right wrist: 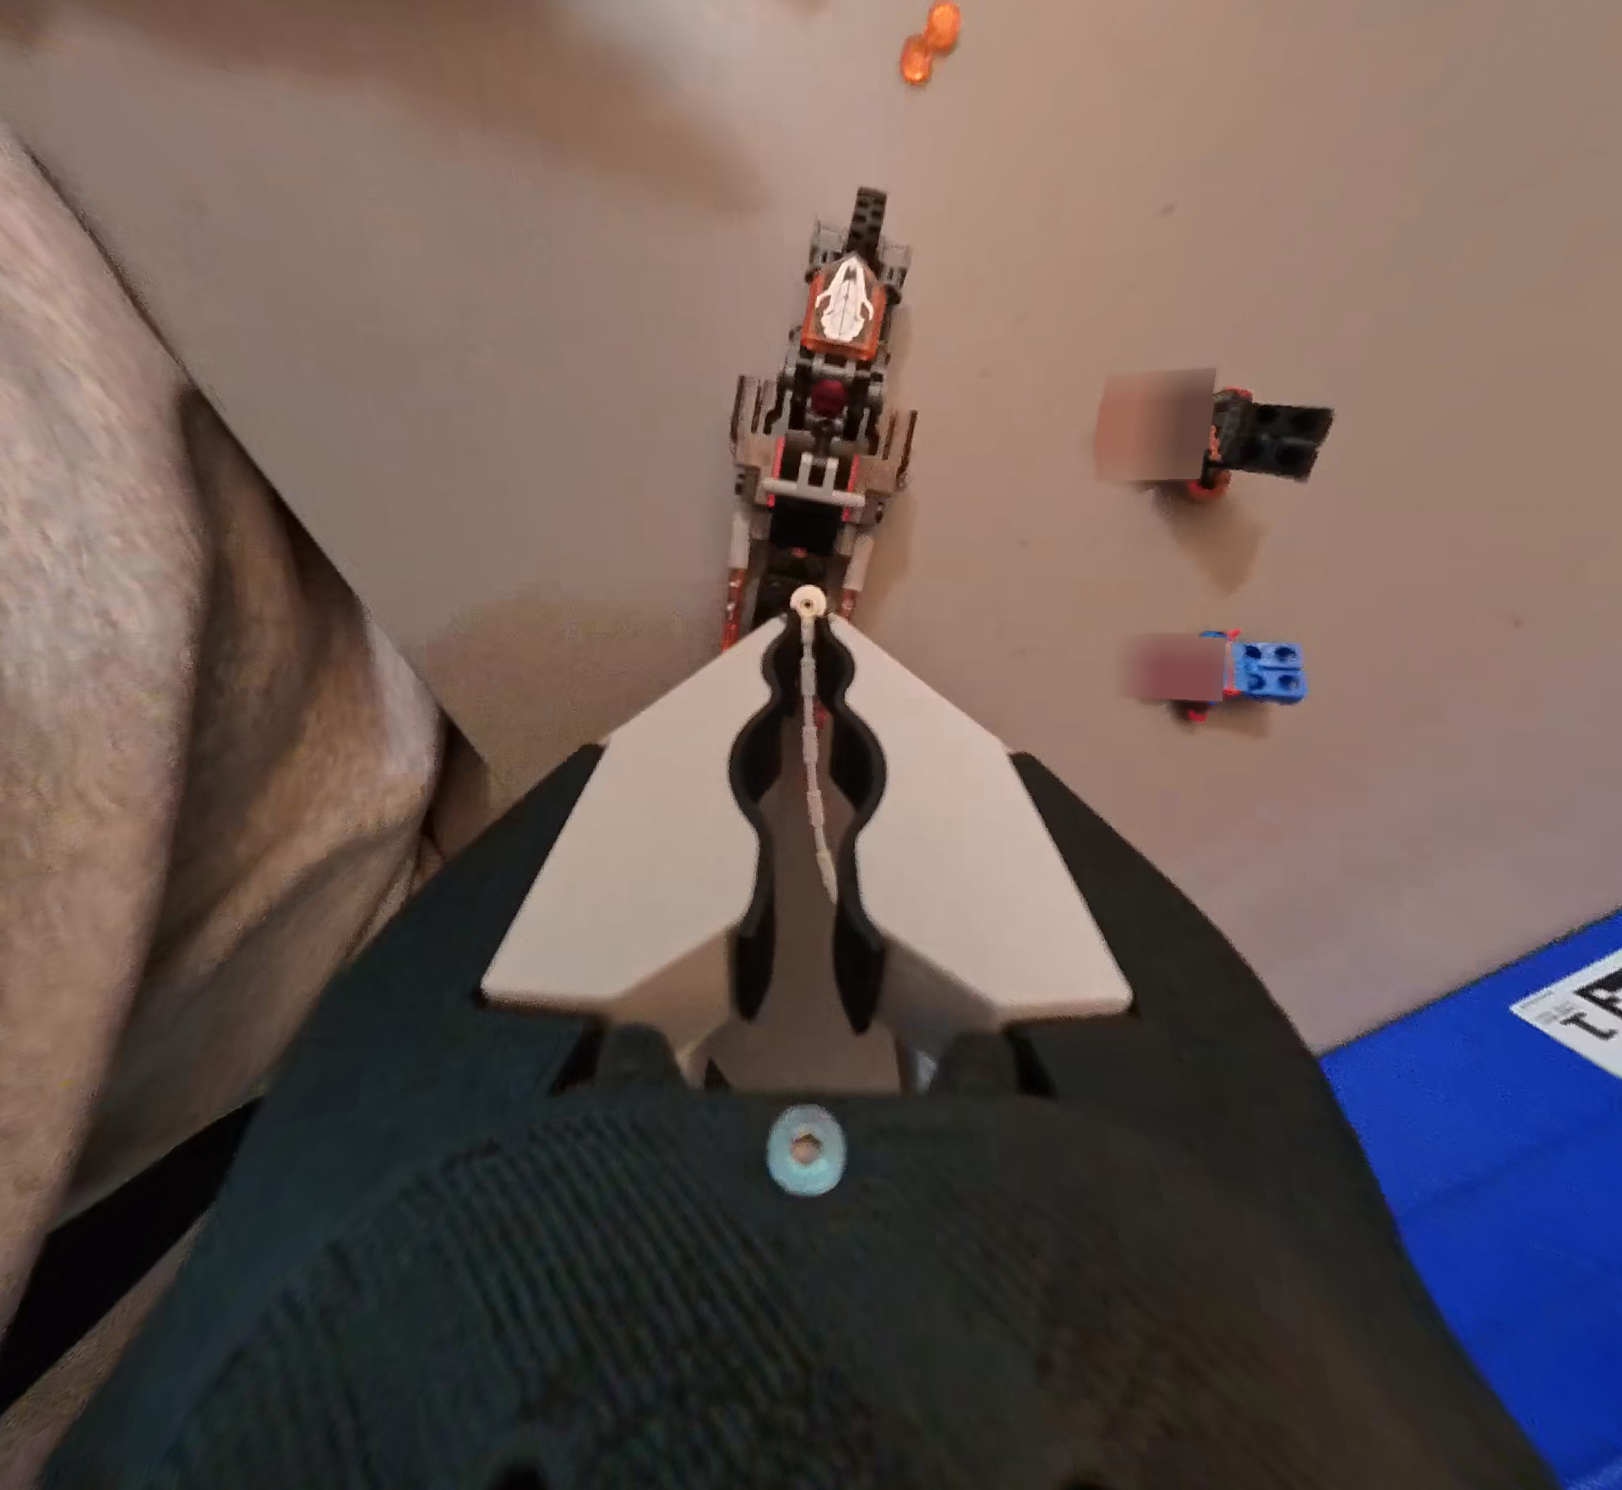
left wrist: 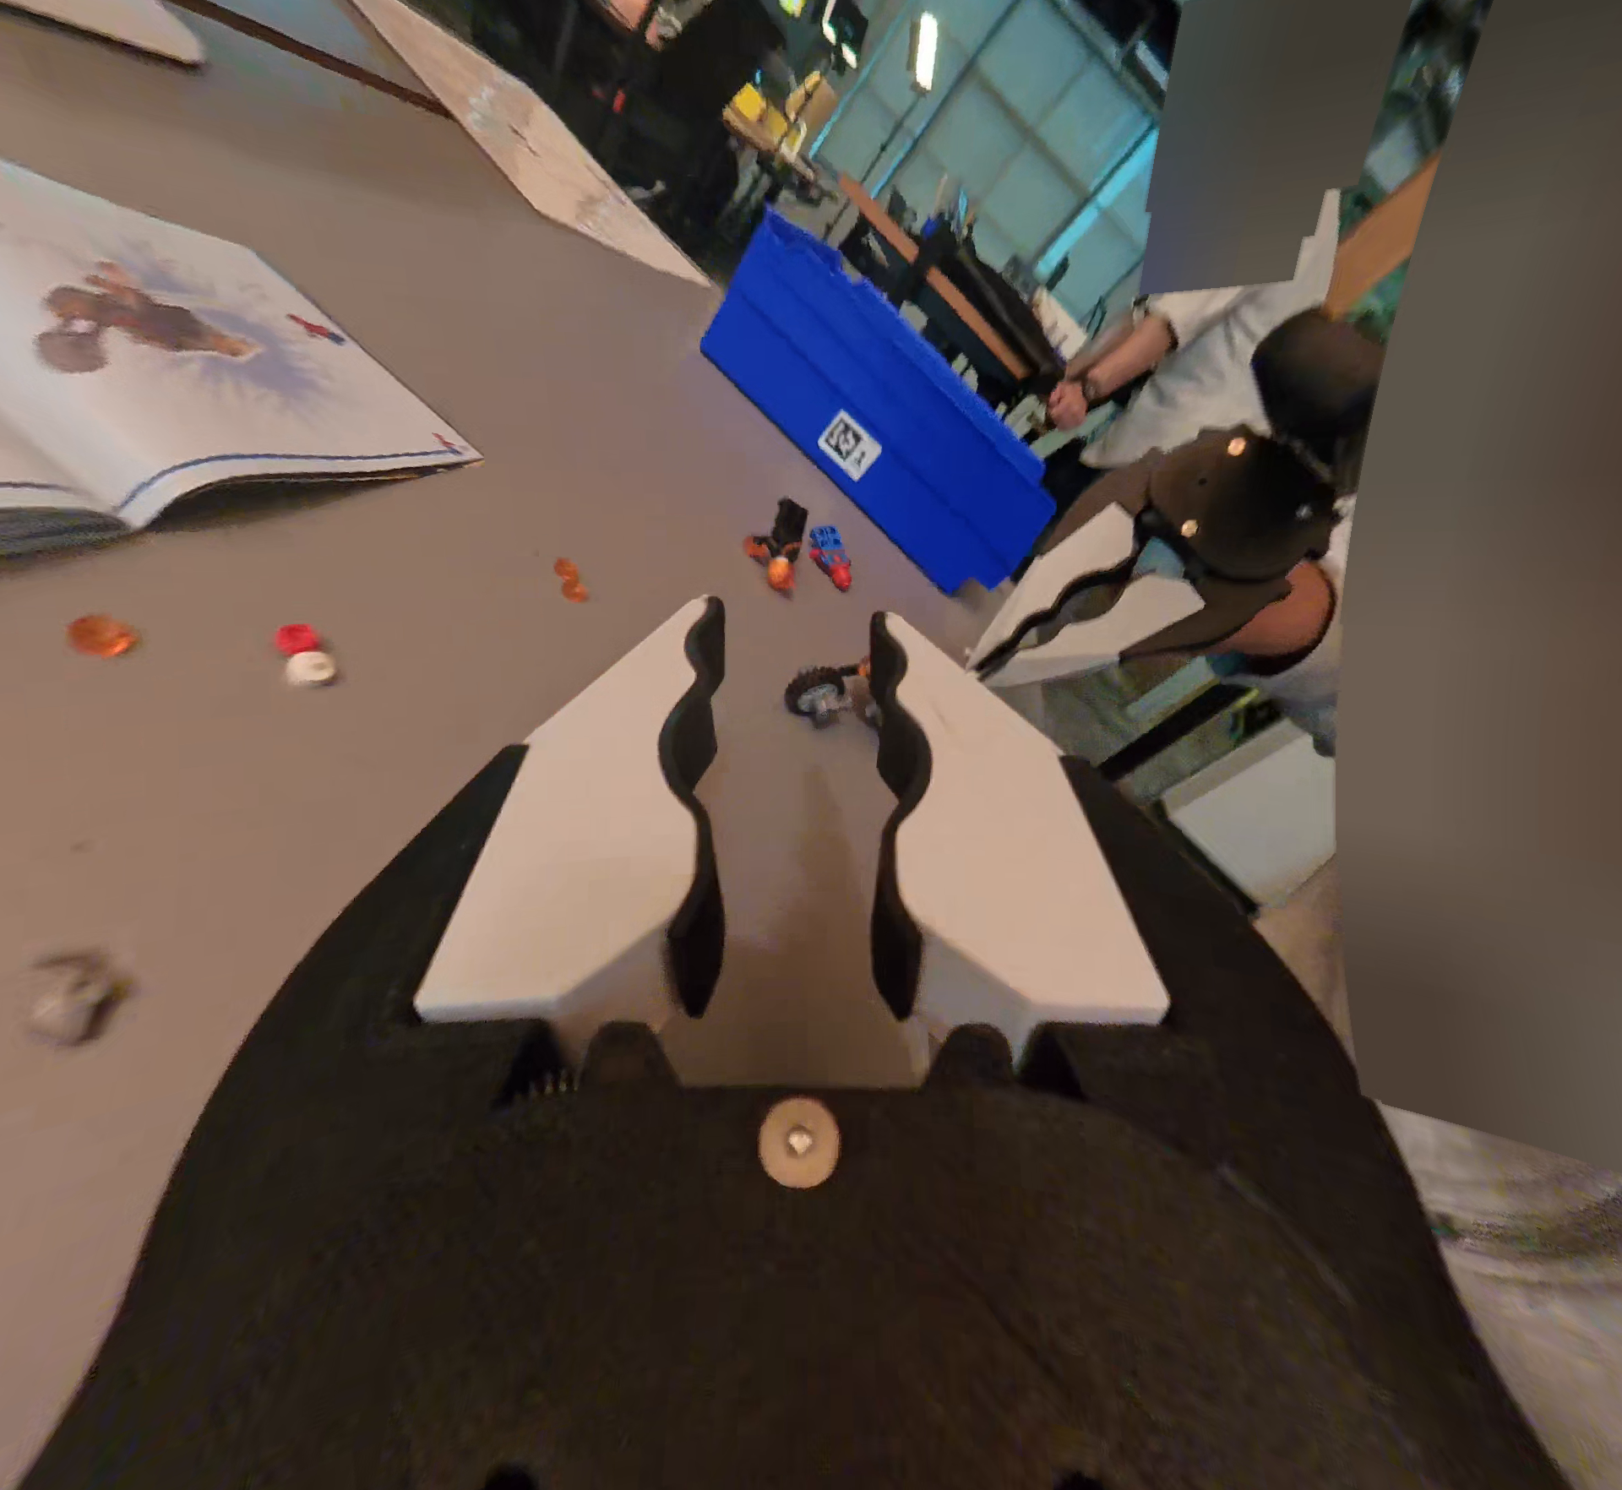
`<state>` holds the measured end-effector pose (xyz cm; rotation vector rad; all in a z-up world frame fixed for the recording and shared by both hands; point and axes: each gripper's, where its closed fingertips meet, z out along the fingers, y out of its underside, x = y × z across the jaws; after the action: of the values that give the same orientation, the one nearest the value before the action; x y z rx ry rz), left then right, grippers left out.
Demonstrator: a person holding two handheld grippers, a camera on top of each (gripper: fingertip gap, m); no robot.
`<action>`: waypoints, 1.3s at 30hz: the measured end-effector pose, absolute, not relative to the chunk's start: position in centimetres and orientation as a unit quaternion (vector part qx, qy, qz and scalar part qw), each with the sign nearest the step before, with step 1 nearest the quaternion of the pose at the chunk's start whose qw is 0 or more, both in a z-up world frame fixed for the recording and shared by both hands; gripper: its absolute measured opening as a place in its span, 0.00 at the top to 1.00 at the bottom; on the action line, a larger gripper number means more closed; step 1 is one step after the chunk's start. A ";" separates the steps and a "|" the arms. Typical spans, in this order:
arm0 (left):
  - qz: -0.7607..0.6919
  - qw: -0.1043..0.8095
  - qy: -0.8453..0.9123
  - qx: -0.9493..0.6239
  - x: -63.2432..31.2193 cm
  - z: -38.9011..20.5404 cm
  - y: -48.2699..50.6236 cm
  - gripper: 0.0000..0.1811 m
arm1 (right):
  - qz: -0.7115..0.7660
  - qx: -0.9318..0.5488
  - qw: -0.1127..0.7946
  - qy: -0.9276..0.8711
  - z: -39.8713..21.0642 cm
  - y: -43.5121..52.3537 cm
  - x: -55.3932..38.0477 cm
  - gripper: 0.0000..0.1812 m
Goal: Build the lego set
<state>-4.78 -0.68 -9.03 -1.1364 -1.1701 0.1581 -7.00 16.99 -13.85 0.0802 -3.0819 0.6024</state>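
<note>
Broadly, a grey table carries an open booklet and a blue bin. Over it the left gripper hangs with its jaws apart and empty, while the right gripper pinches a thin white chain piece above the lego vehicle. Two small figures lie beside the vehicle, with orange studs farther off.

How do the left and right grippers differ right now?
The left gripper is open and empty; the right gripper is shut on a thin white chain piece. The left hangs above bare table; the right's tips sit at the rear of the lego vehicle. Both have white fingers with black wavy pads.
</note>
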 end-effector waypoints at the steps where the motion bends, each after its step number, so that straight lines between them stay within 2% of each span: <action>1: 0.067 0.693 -0.525 -0.490 -4.7 -8.8 -1.4 0.83 | 0.178 0.025 -0.001 -0.984 -13.9 16.9 -7.0 1.00; 7: 0.045 0.712 -0.552 -0.431 -4.8 -8.9 -4.2 0.84 | 0.110 0.021 0.012 -0.994 -13.5 16.8 -7.3 0.93; 15: 0.032 0.720 -0.575 -0.387 -4.3 -9.4 -6.6 0.84 | 0.074 0.030 0.023 -0.997 -13.4 16.1 -6.9 0.99; 39: 0.007 0.728 -0.577 -0.370 -4.2 -9.6 -6.8 0.84 | 0.041 0.028 0.020 -0.999 -13.5 16.4 -6.9 0.98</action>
<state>-4.16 -6.82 -9.60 -0.8162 -1.2726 0.0144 -6.94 16.35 -13.49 0.0879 -3.0985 0.1282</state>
